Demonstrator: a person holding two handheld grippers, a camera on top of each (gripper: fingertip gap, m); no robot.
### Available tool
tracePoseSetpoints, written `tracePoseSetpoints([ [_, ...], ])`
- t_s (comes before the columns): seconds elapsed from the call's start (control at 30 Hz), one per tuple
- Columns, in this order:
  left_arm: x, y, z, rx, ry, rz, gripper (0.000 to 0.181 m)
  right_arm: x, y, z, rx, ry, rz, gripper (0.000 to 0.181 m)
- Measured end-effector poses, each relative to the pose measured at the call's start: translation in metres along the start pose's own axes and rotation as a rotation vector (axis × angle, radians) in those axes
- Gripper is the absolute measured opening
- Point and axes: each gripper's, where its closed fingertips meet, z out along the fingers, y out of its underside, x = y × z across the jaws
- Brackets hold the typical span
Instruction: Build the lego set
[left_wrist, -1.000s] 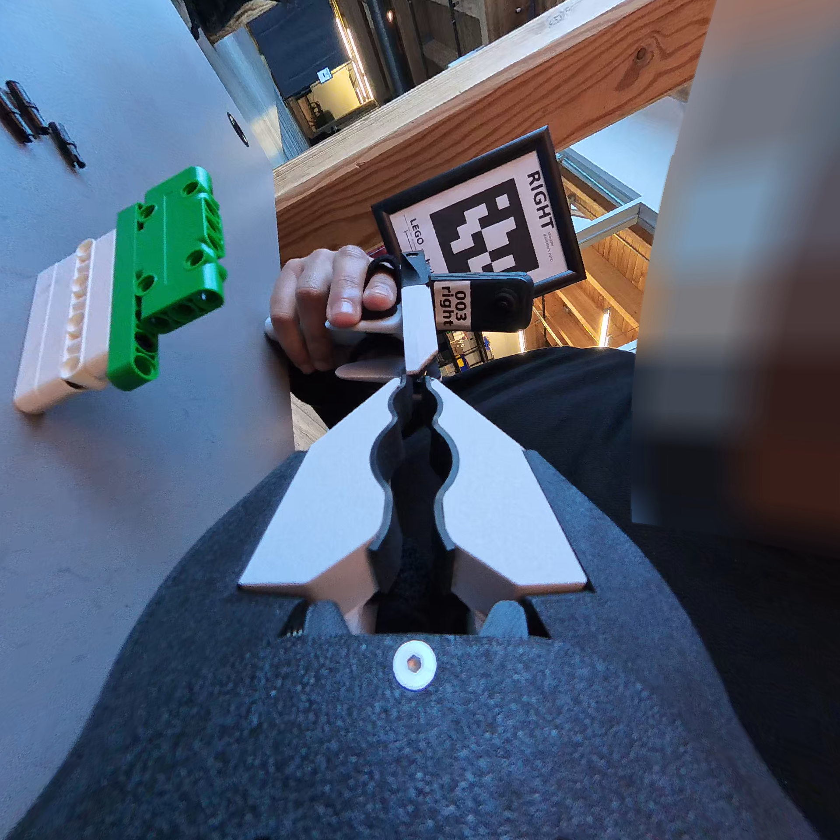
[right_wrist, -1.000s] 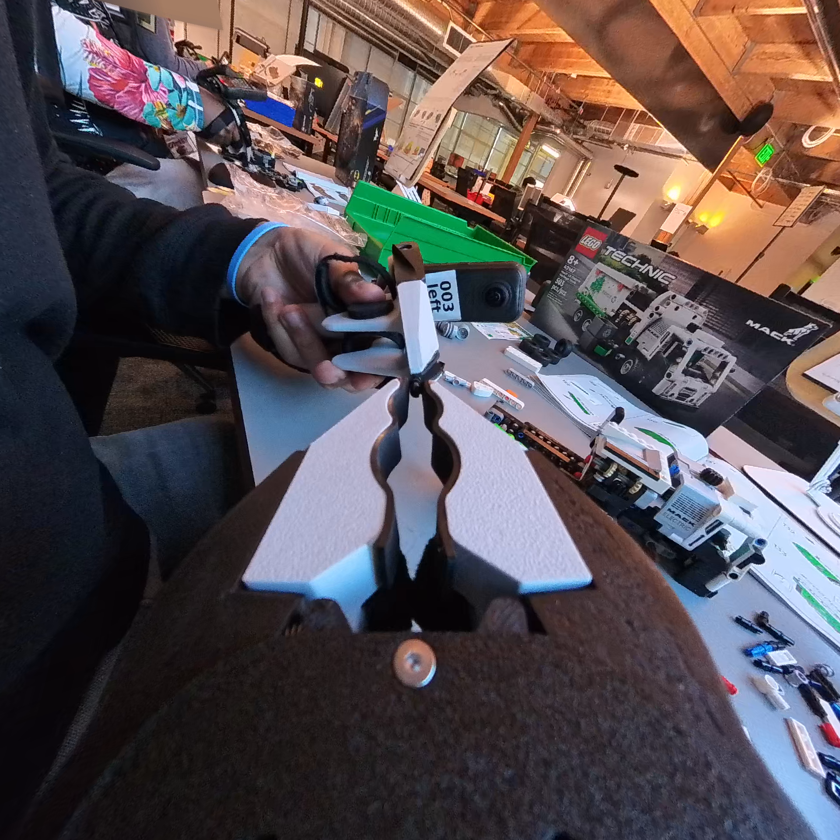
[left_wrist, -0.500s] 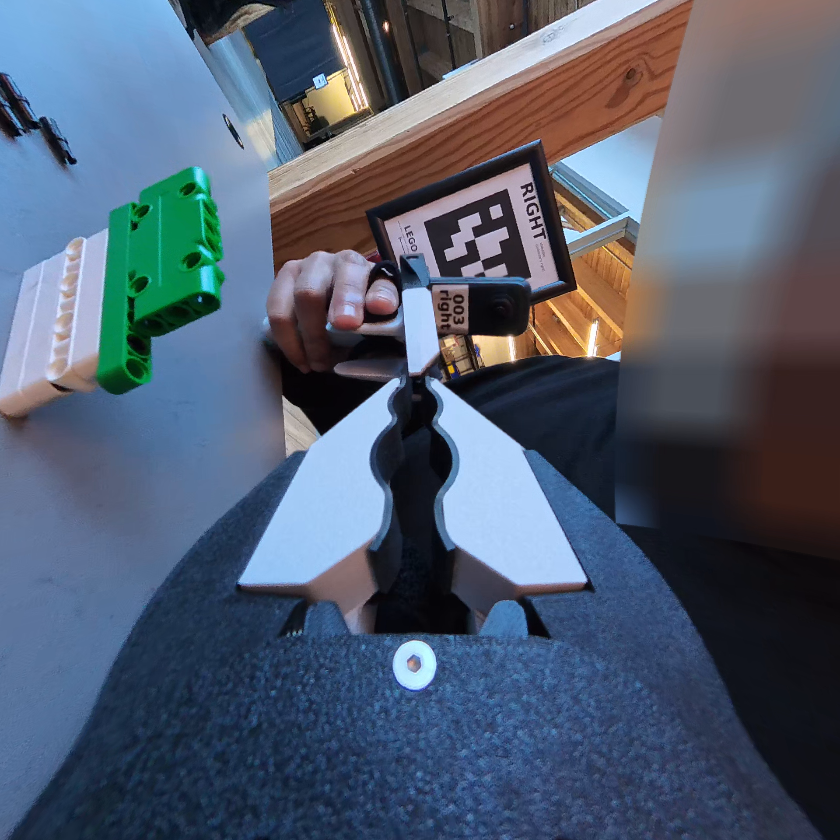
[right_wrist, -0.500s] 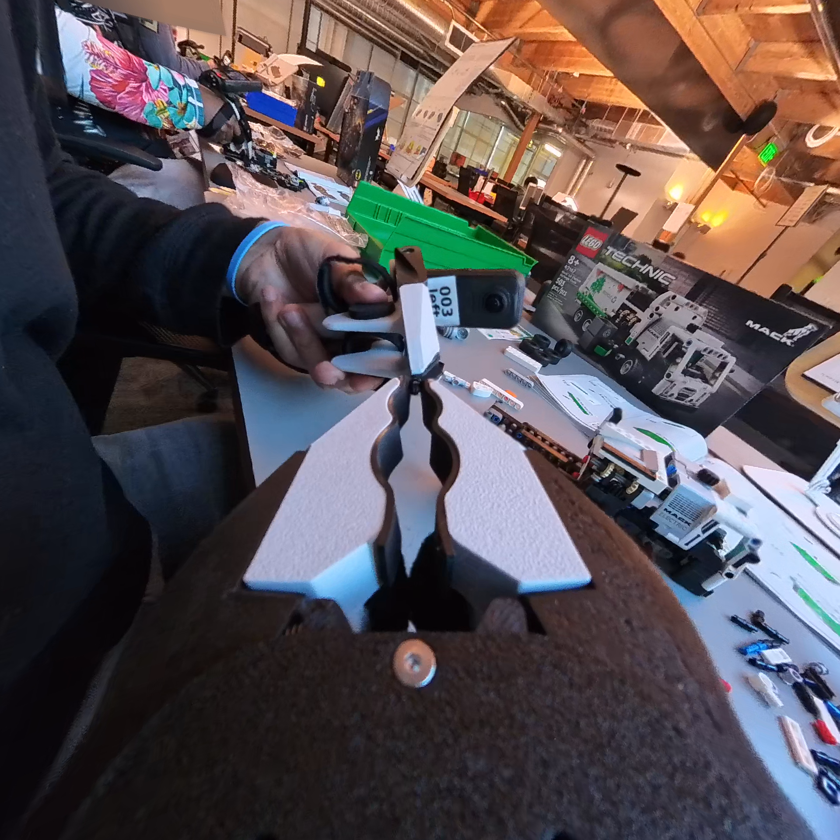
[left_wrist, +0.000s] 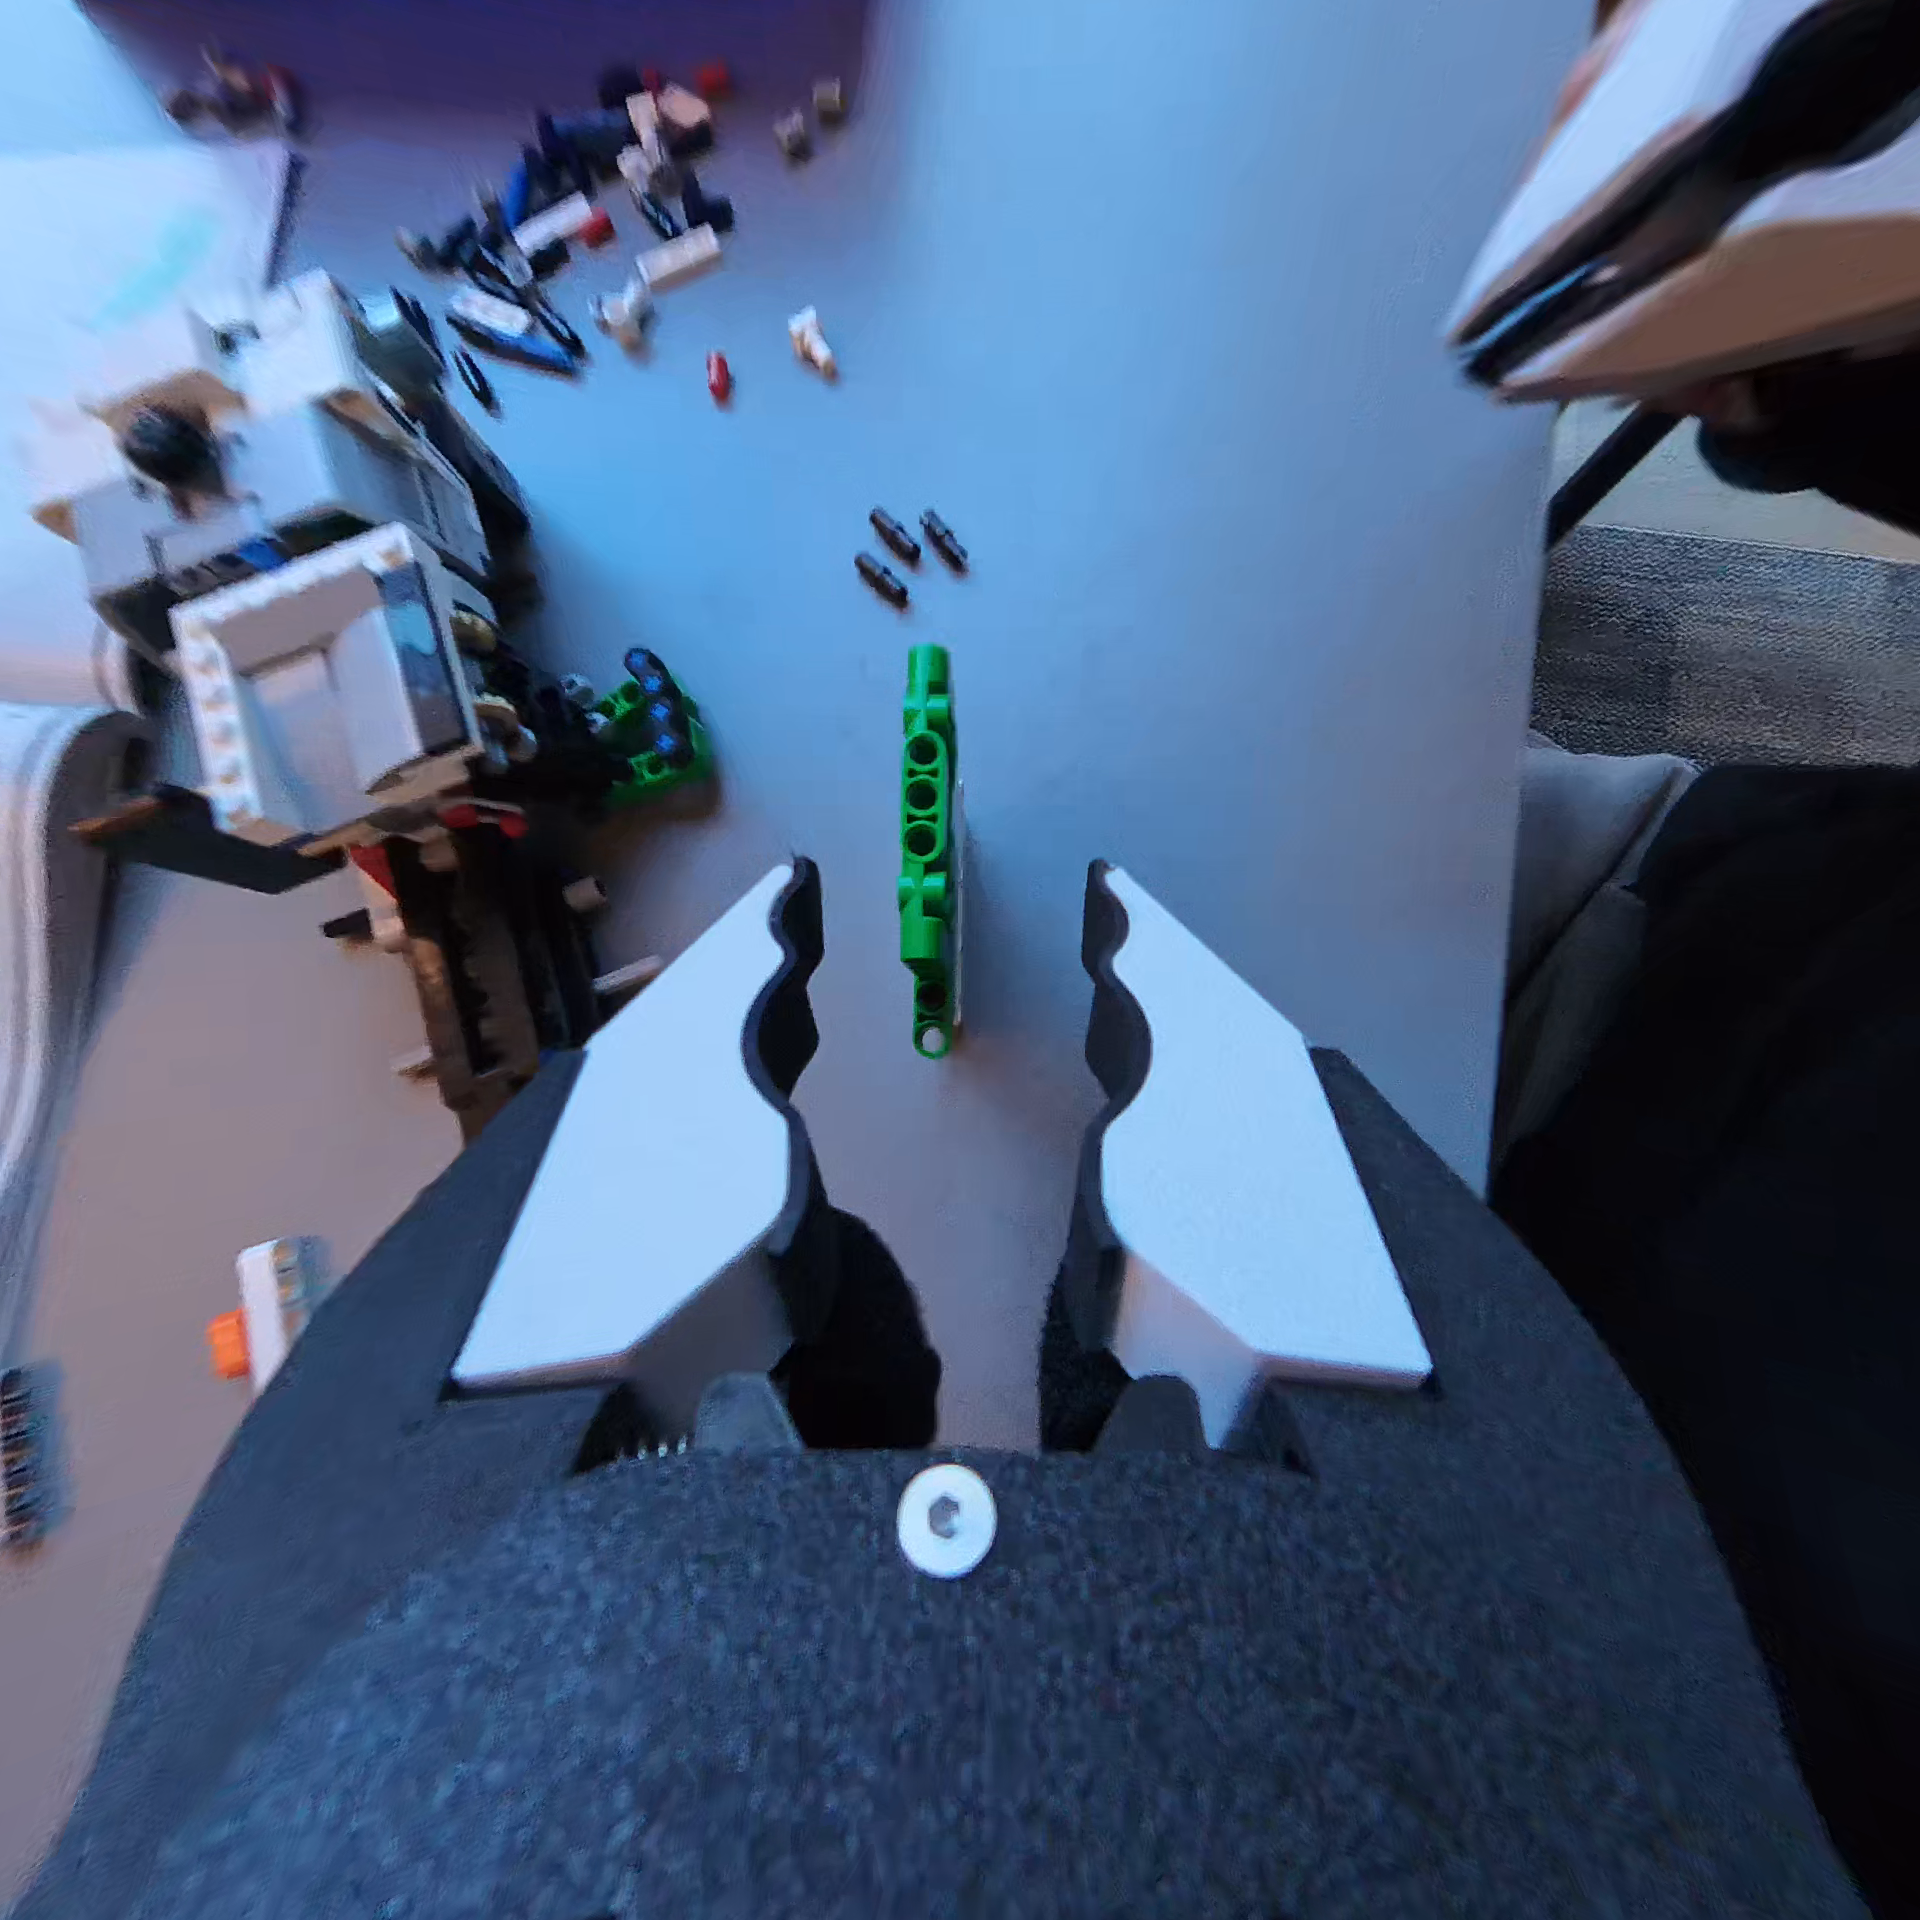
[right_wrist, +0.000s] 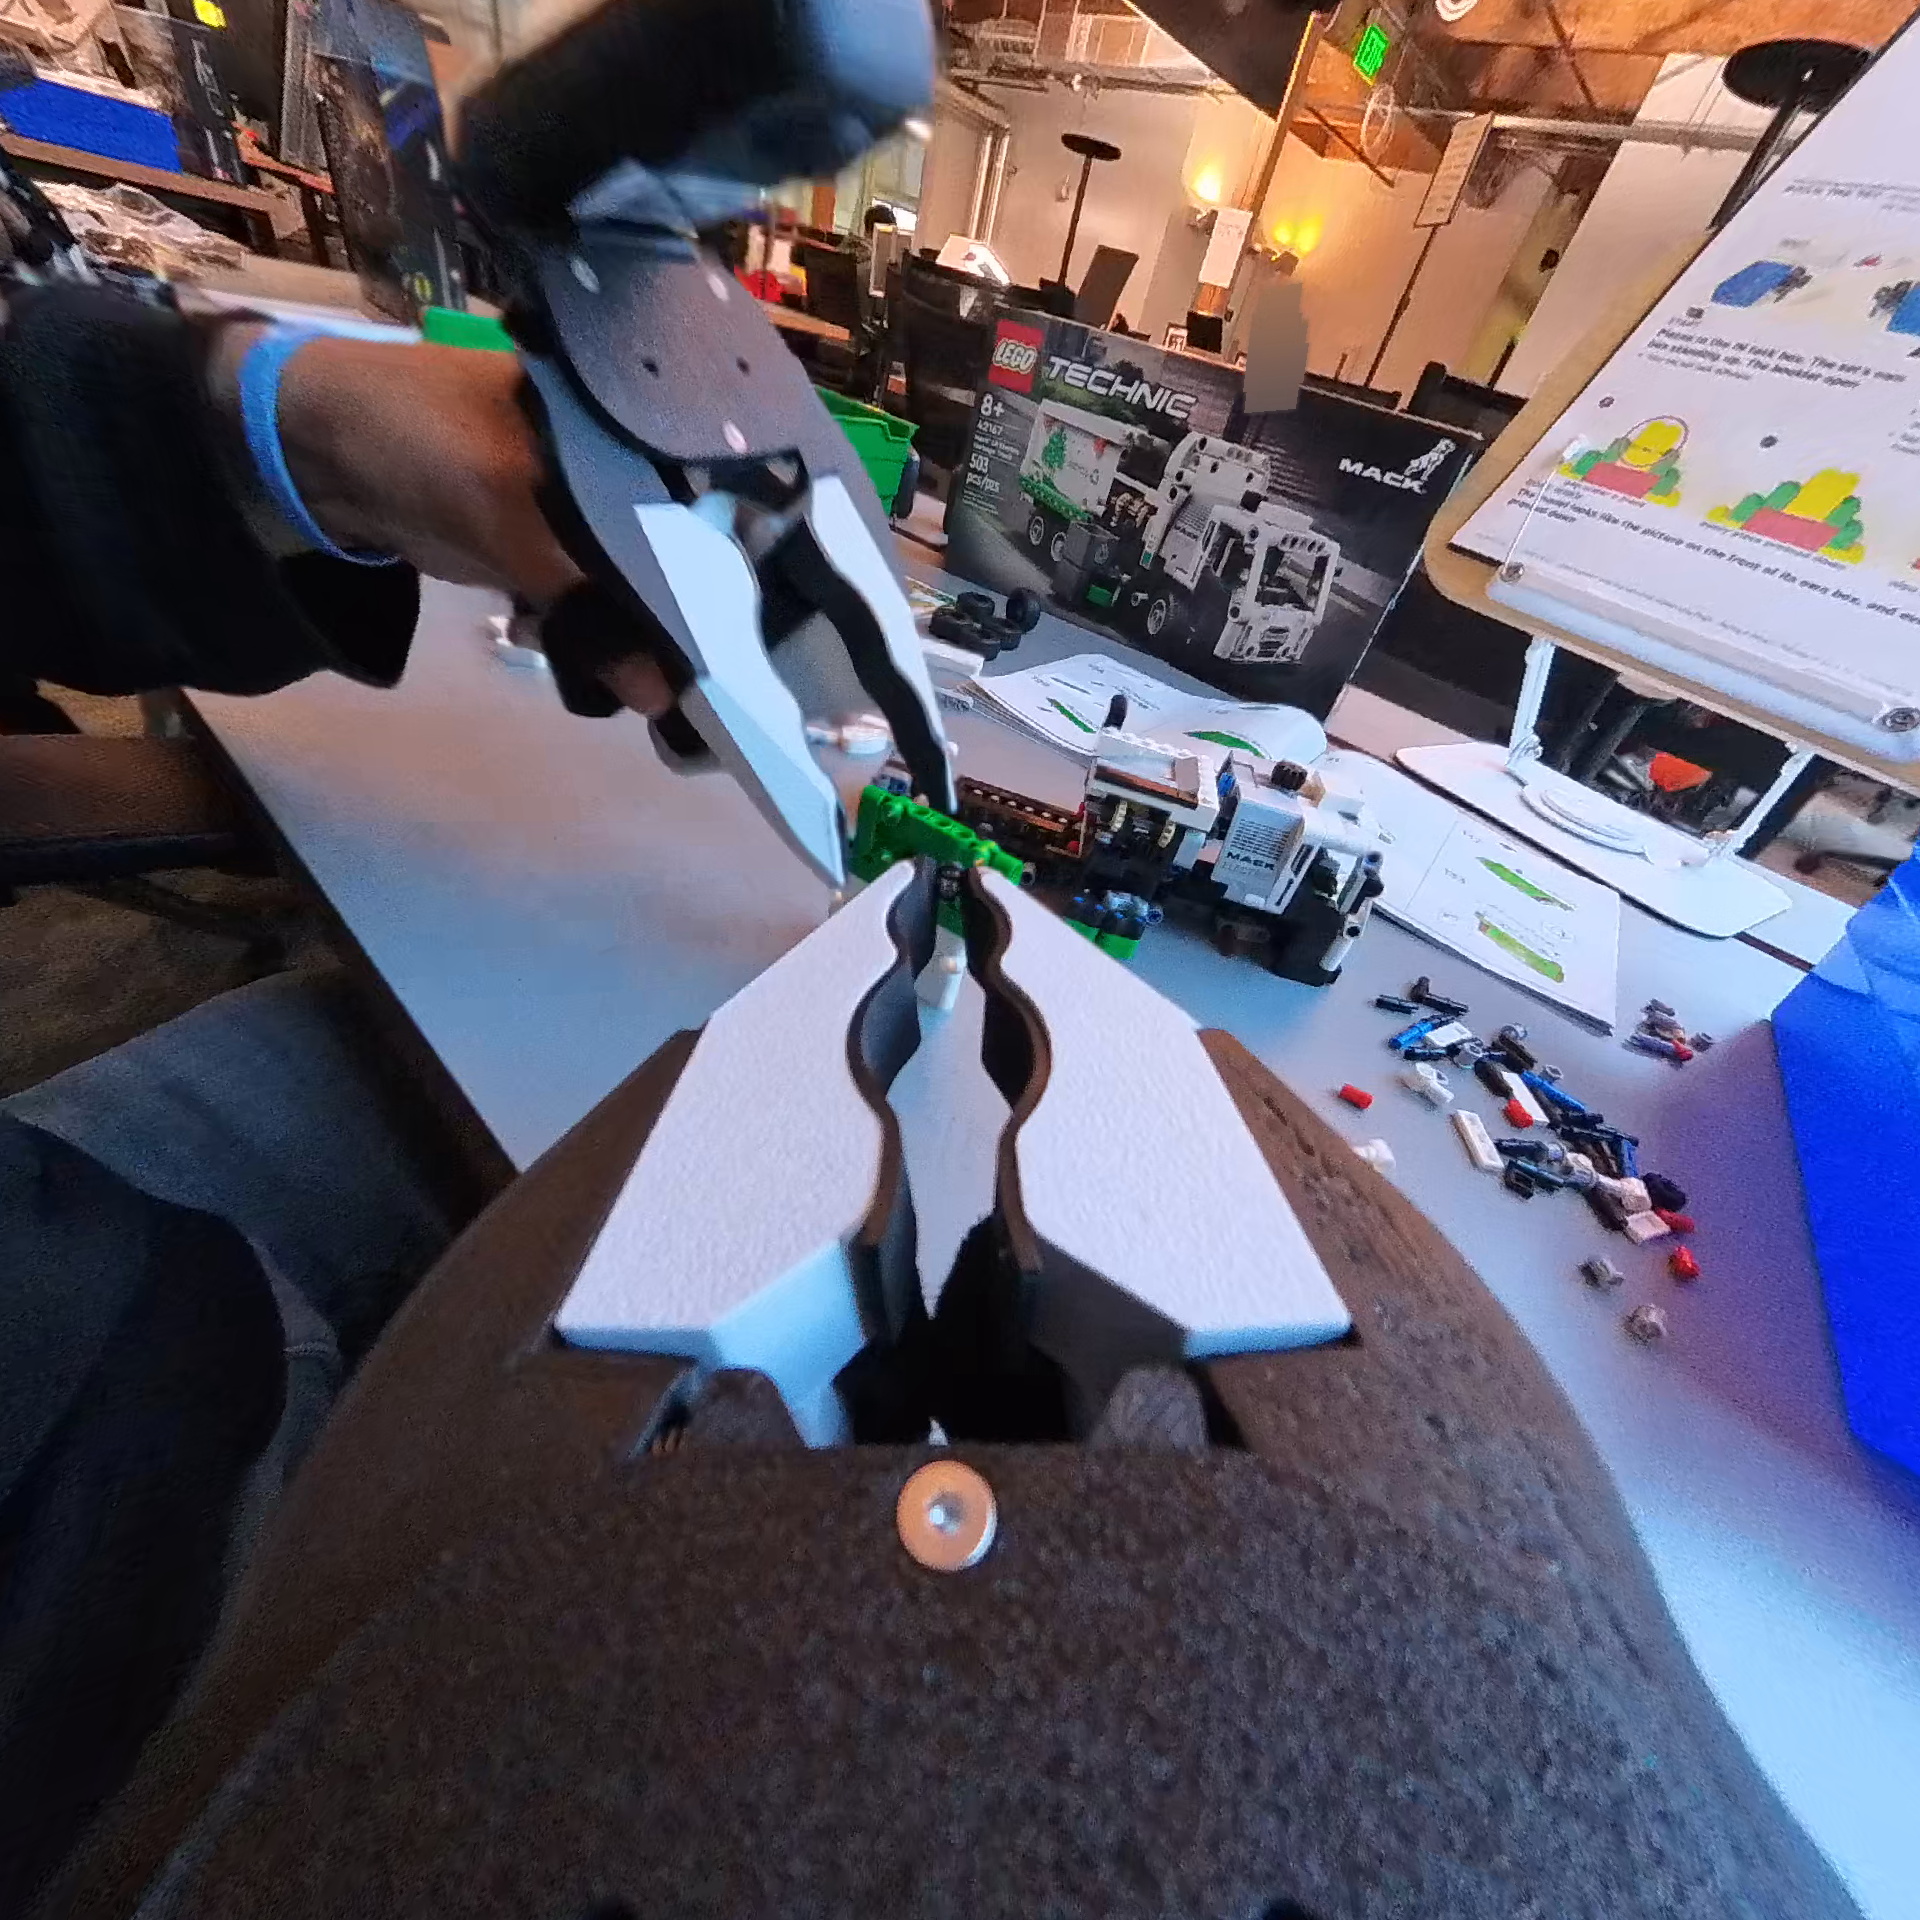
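A green beam joined to a white piece (left_wrist: 923, 769) lies on the grey table (left_wrist: 1247, 623). My left gripper (left_wrist: 948, 868) is open, points down at the table, and its fingertips straddle the near end of that piece. The right wrist view shows the same: the left gripper (right_wrist: 891, 836) is open over the green piece (right_wrist: 883, 821), held by a hand. My right gripper (right_wrist: 948, 883) is lower and nearer the table's edge, jaws together, with nothing seen in it. Three black pins (left_wrist: 909, 551) lie just beyond the green piece.
A half-built white truck (left_wrist: 312, 675) (right_wrist: 1226, 831) stands to the left of the green piece. Loose small parts (left_wrist: 592, 239) (right_wrist: 1538, 1122) lie scattered beyond. The set's box (right_wrist: 1195, 488), open booklets (right_wrist: 1143, 707), a blue bin (right_wrist: 1860, 1195) and a sheet stand (right_wrist: 1714, 416) ring the table. Some 10 cm of space lies between my two pairs of fingers.
My left gripper has swung from facing the right gripper to pointing down at the table, and has opened around the green and white piece. The right gripper has turned toward the table.
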Motion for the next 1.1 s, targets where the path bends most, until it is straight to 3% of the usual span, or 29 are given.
tracePoseSetpoints([
  [0.27, -0.004, 0.009, 0.038, 0.000, 0.048, -0.084, 0.008, -0.006, -0.001, -0.008, 0.033, -0.041, 0.047, 0.004],
  [0.43, -0.009, 0.014, 0.041, -0.033, -0.007, -0.100, 0.006, 0.001, 0.005, -0.006, 0.012, -0.018, 0.056, 0.004],
  [0.5, -0.006, 0.001, 0.030, 0.077, 0.018, -0.173, 0.007, 0.003, 0.006, -0.003, 0.016, -0.014, 0.089, 0.004],
  [0.6, 0.012, -0.033, -0.003, 0.350, 0.129, -0.316, 0.006, 0.000, -0.002, 0.013, 0.051, -0.013, 0.130, 0.004],
  [0.67, 0.021, -0.040, -0.020, 0.457, 0.115, -0.366, 0.007, -0.004, -0.010, 0.028, 0.055, 0.014, 0.098, 0.004],
  [0.87, 0.039, -0.032, -0.062, 0.673, -0.058, -0.391, 0.006, -0.036, -0.036, 0.051, -0.004, 0.077, -0.034, 0.004],
  [1.1, 0.066, -0.015, -0.079, 0.789, -0.151, -0.386, 0.006, -0.080, -0.045, 0.047, -0.040, 0.051, -0.037, 0.004],
])
